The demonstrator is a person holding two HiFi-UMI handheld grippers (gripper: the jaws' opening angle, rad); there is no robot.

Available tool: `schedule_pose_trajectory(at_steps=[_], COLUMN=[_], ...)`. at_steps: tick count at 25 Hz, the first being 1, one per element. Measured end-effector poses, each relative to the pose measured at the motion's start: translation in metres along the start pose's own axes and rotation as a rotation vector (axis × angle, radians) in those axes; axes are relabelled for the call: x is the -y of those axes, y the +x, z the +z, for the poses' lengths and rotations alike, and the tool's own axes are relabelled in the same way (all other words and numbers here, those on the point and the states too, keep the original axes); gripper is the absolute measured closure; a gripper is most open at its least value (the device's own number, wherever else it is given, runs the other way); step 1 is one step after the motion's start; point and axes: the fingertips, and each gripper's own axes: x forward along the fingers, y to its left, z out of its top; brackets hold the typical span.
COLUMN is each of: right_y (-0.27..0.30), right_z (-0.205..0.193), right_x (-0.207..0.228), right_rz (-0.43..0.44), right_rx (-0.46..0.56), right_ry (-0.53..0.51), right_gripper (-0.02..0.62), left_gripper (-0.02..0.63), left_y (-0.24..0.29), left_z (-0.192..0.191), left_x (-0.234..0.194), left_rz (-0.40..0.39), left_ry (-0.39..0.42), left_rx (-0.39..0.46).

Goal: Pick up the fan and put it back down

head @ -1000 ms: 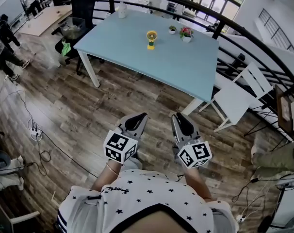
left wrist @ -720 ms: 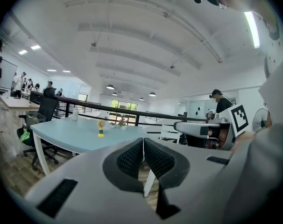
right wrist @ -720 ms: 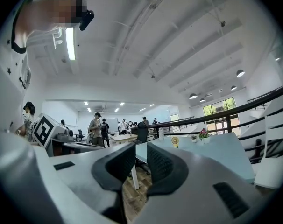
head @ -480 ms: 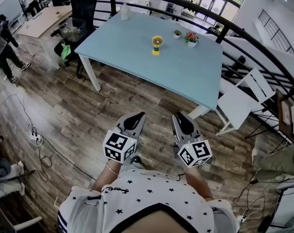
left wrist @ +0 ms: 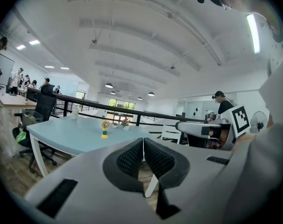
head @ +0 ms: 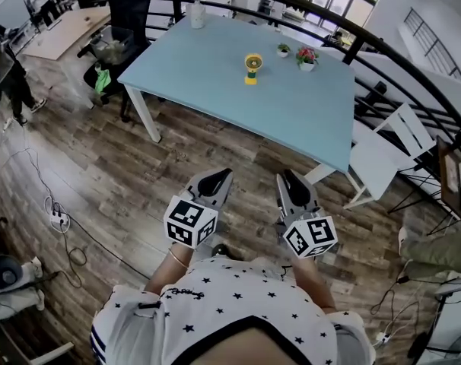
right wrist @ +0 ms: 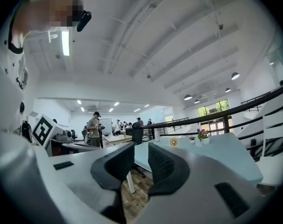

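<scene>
One round yellow fan stands upright on the smooth pale-blue desk near two potted plants, well apart from the left hand-held gripper (ribbed black jaws pressed together, empty) and the right hand-held gripper, whose jaws have just been opening with nothing between them.

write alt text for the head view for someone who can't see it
A person on a wood floor holds a left gripper and a right gripper out toward a light blue table, where a small yellow fan stands upright near two potted plants. The right gripper's jaws have just been opening, with nothing between them.
</scene>
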Motion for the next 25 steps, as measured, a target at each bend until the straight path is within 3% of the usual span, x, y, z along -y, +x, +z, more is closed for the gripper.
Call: schedule_pose_trajectory(at_steps=[7,11,18,25], right_y=[0.010,0.025,0.090,0.150], right_z=[-0.012,-0.011,-0.010,-0.016], right_x=[0.000,0.013,0.020,0.041], right_rz=[-0.015,-0.030,0.062,0.116], right_rx=[-0.032,-0.015,0.000,-0.017], right_ry=[0.011,0.011,0.026,0.045], right_gripper=[0.511,0.511,0.505,0.499], left_gripper=[0.577,0.577,0.577,0.577], left_y=[0.005,0.007,0.010,0.043], left_z=[-0.008,-0.003,0.008,0.029], left_x=[-0.010,-0.028,-0.077,-0.116], left_rz=[-0.011,0.029,0.143,0.181], left_ry=[-0.020,-0.014,0.012,0.030], left_rx=[-0.018,-0.012,-0.021,-0.004])
